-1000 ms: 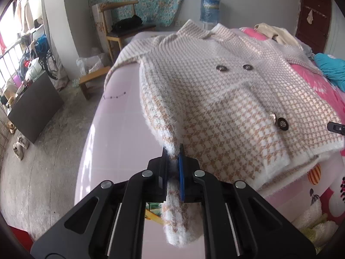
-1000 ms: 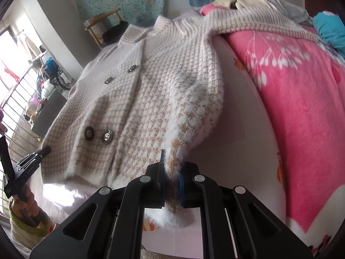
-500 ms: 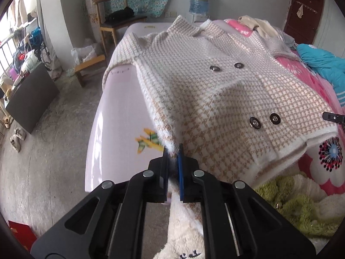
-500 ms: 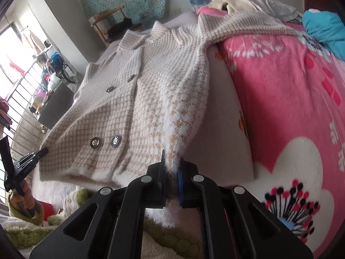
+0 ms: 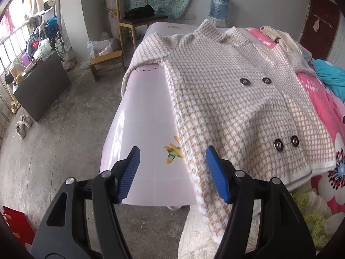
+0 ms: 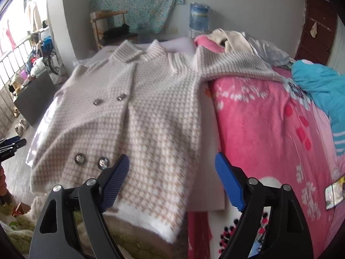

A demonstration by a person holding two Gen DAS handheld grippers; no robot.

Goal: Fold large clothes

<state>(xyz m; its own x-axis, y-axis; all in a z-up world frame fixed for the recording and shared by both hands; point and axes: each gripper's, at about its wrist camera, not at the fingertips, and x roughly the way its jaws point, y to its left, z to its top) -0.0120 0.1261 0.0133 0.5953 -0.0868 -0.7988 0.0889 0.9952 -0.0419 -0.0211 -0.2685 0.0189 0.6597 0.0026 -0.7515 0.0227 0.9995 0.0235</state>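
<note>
Two tools: both spread wide, nothing between the pads, jaws just opened.
Left tool (image 5: 172,172): over the lilac sheet (image 5: 146,129), coat hem under its right pad.
Coat (image 5: 226,99): checked beige-and-white, flat on the bed, collar far, four buttons up, left sleeve draped off the edge.
Right tool (image 6: 172,181): above the coat (image 6: 140,118) hem and the bare strip beside it.
Blanket (image 6: 269,129): pink, floral, right of the coat; one sleeve lies across its top.
Teal cloth (image 6: 319,86): far right.
</note>
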